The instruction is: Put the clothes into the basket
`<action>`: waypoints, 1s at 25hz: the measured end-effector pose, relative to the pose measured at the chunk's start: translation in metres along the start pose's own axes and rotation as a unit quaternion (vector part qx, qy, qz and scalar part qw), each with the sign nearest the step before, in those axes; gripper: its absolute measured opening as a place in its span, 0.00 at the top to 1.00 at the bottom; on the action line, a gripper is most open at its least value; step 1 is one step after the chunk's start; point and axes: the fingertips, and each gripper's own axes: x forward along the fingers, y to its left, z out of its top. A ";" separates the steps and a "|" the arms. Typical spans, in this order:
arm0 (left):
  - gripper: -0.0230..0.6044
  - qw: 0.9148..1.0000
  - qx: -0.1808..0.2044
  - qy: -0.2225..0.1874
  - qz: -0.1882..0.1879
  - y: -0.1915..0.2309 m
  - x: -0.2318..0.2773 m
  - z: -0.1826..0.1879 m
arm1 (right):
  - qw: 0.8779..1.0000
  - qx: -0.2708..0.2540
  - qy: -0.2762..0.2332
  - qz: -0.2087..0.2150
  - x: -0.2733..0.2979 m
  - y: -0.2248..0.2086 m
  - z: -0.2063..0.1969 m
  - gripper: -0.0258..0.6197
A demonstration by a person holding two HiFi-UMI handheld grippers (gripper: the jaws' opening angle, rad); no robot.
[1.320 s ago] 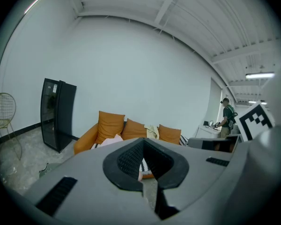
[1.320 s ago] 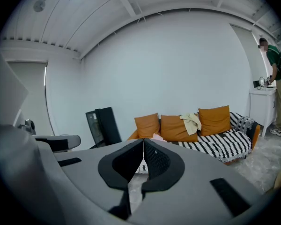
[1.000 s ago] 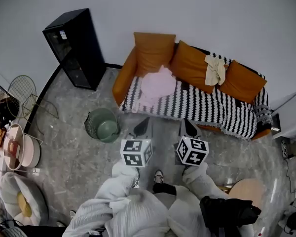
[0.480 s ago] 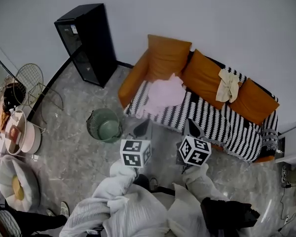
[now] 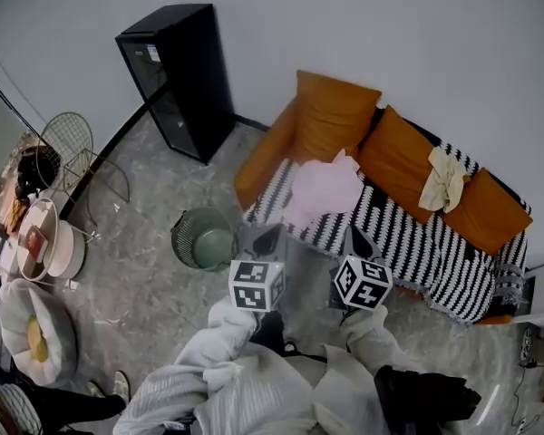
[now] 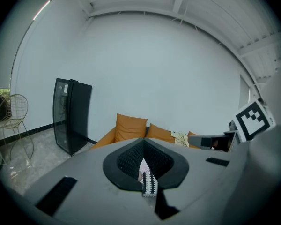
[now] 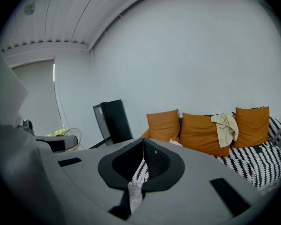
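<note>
Both the left gripper (image 5: 266,240) and right gripper (image 5: 360,241), jaws pressed together and empty, have moved closer to the sofa (image 5: 417,243) and its pink garment (image 5: 325,191). Nothing is picked up for the basket (image 5: 192,247) yet.

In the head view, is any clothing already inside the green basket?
No, the basket shows only its bare green bottom, while the pink garment and the cream garment both lie on the sofa.
</note>
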 end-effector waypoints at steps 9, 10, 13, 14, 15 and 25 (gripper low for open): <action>0.96 1.000 0.011 -0.021 -0.017 0.049 0.077 0.068 | 1.000 -0.005 -0.022 -0.003 0.093 0.020 0.062 0.92; 0.96 0.999 0.013 -0.024 -0.019 0.056 0.085 0.076 | 1.000 -0.005 -0.024 -0.003 0.103 0.025 0.069 0.92; 0.96 0.999 0.017 -0.033 -0.024 0.074 0.105 0.095 | 1.000 -0.008 -0.028 -0.002 0.131 0.035 0.083 0.92; 0.96 0.999 0.017 -0.035 -0.024 0.079 0.110 0.099 | 1.000 -0.010 -0.028 -0.002 0.139 0.037 0.086 0.92; 0.96 0.999 0.017 -0.036 -0.024 0.085 0.116 0.101 | 1.000 -0.012 -0.028 -0.002 0.147 0.039 0.088 0.92; 0.96 1.000 0.001 0.010 -0.005 0.117 0.171 0.080 | 1.000 -0.001 0.019 -0.006 0.209 0.020 0.067 0.92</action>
